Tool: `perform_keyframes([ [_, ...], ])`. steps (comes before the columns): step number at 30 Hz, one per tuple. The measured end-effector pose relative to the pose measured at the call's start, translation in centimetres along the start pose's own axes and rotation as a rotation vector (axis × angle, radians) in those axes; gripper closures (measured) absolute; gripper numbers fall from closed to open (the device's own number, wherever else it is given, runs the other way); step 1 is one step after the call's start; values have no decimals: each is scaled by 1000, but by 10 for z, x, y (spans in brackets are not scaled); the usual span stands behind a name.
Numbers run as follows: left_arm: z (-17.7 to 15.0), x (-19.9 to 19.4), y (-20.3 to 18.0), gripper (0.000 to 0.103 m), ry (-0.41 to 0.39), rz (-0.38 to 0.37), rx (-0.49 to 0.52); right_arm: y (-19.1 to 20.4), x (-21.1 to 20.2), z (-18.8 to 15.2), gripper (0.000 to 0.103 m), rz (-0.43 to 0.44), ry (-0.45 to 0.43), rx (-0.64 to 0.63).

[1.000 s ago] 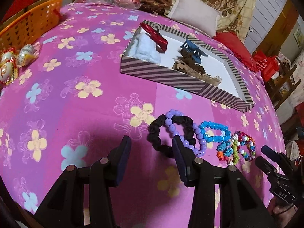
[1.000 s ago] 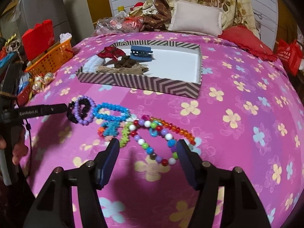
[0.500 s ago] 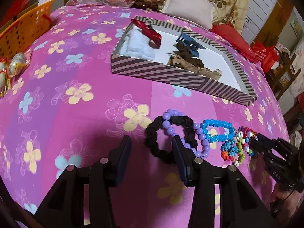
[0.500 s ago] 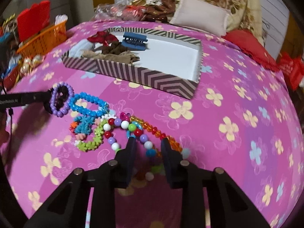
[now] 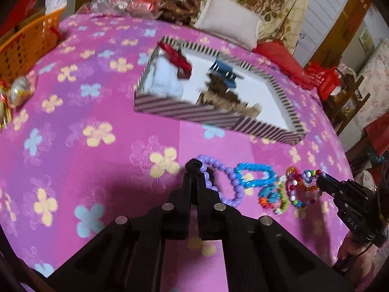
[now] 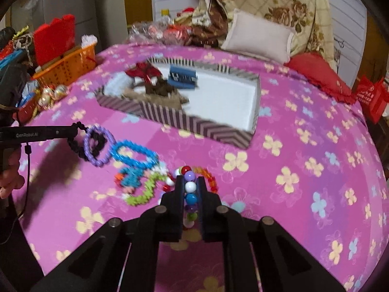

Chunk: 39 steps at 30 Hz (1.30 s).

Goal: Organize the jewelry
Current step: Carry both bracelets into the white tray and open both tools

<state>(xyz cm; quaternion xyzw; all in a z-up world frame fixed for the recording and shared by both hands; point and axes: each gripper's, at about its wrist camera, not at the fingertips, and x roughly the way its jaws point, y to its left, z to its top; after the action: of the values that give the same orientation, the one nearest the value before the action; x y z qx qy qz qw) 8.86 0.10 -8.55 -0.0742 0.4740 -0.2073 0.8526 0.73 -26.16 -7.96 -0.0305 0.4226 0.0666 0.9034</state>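
On the pink flowered cloth lies a row of bracelets in front of a striped box [image 5: 184,109]. My left gripper [image 5: 193,172] is shut on the black scrunchie [image 5: 193,164], pinched at its tips beside the purple bead bracelet [image 5: 232,178]. In the right wrist view the scrunchie [image 6: 80,152] hangs from that gripper, threaded with the purple bracelet [image 6: 98,161]. My right gripper [image 6: 190,182] is shut on the multicolour bead bracelet [image 6: 190,187], whose beads sit between the pads. A blue bracelet [image 6: 145,152] and a green flower bracelet [image 6: 145,192] lie between the two.
The striped box [image 6: 170,118] holds a red bow [image 6: 143,70], a blue claw clip [image 6: 182,77] and brown and white scrunchies. An orange basket [image 6: 70,68] and foil-wrapped balls [image 6: 52,95] stand at the left edge. A pillow [image 6: 260,39] lies behind.
Both grippers have gone from open to shut: the left on the black scrunchie, the right on the multicolour bead bracelet. Both have risen slightly, and the scrunchie is lifted off the cloth.
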Motion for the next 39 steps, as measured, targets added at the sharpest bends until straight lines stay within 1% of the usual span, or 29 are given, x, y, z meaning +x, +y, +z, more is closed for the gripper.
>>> perform_keyframes([
  [6, 11, -36, -16, 103, -56, 9, 62, 6, -27, 15, 94, 27, -60, 2],
  [9, 14, -49, -24, 103, -84, 18, 85, 5, -32, 20, 94, 49, -69, 15],
  [13, 16, -58, -35, 103, -107, 19, 105, 8, -35, 24, 94, 49, -77, 13],
  [20, 29, -51, -58, 103, -119, 27, 127, 3, -32, 35, 94, 48, -84, 22],
  [27, 39, -42, -76, 103, -120, 26, 146, -13, -27, 44, 94, 136, -76, 96],
  [33, 41, -35, -84, 103, -115, 14, 148, -22, -24, 42, 94, 181, -62, 134],
  [39, 37, -29, -86, 103, -101, 13, 147, -24, -15, 34, 94, 195, -24, 151],
])
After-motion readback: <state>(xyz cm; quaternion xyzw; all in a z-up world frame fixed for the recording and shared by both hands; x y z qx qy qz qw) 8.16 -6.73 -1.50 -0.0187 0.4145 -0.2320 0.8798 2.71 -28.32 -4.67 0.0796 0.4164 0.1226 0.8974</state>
